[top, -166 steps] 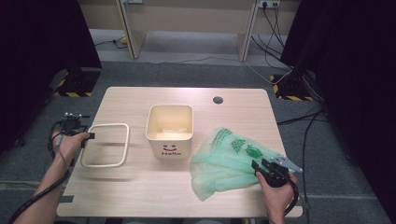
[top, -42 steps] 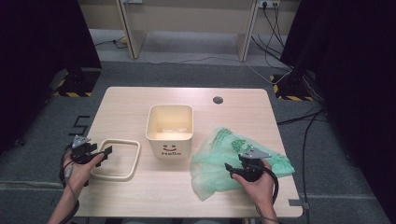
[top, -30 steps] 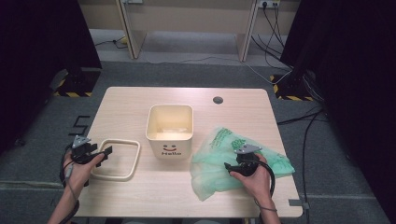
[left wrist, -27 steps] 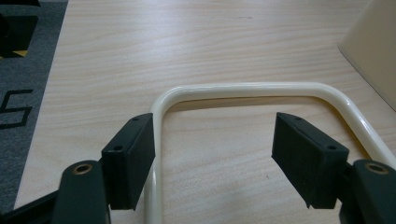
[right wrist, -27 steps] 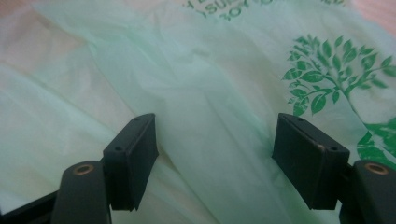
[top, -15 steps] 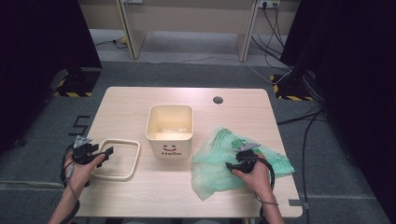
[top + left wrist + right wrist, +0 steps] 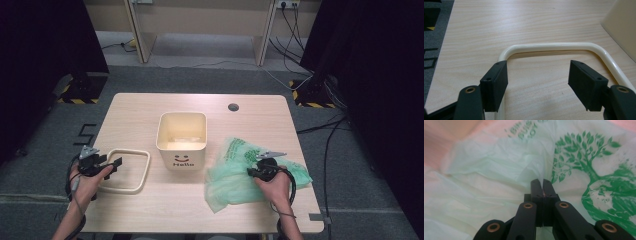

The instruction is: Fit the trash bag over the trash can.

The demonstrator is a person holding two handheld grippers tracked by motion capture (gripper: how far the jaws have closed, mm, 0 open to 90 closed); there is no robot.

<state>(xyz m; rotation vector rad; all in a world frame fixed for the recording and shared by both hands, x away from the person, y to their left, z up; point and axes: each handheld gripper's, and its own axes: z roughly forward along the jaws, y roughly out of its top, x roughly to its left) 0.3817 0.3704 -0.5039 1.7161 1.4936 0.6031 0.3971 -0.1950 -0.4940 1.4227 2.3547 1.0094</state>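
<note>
1. Overhead, the high view shows a pale wooden counter (image 7: 150, 210) carrying a cream bin (image 7: 182, 137) with a smiley face and the word "Hello" at its centre. A cream rectangular ring frame (image 7: 127, 171) lies flat to the bin's left; a crumpled green plastic bag (image 7: 235, 167) lies to its right. The left gripper (image 7: 114, 164) sits at the frame's near-left corner, and the right gripper (image 7: 256, 171) rests on the bag.

2. Next, the left gripper view: the fingers (image 7: 495, 86) stand spread, one over the frame's rounded corner (image 7: 506, 53), the other inside the loop, clamping nothing. The frame (image 7: 554, 46) looks stiff, smooth and glossy, so it is likely light but slippery; a straight side rail near a corner seems the surest hold.

3. Lastly, the right gripper view: the fingers (image 7: 537, 188) have just been closing and now stand pressed together, pinching a raised fold of the bag (image 7: 486, 170) between them. The film, printed with a green tree (image 7: 596, 177), is thin, soft and nearly weightless; it should drape and stretch rather than keep shape, and may tear under a sharp tug. A gathered pleat near the open edge is judged the best grip, lifted slowly.
</note>
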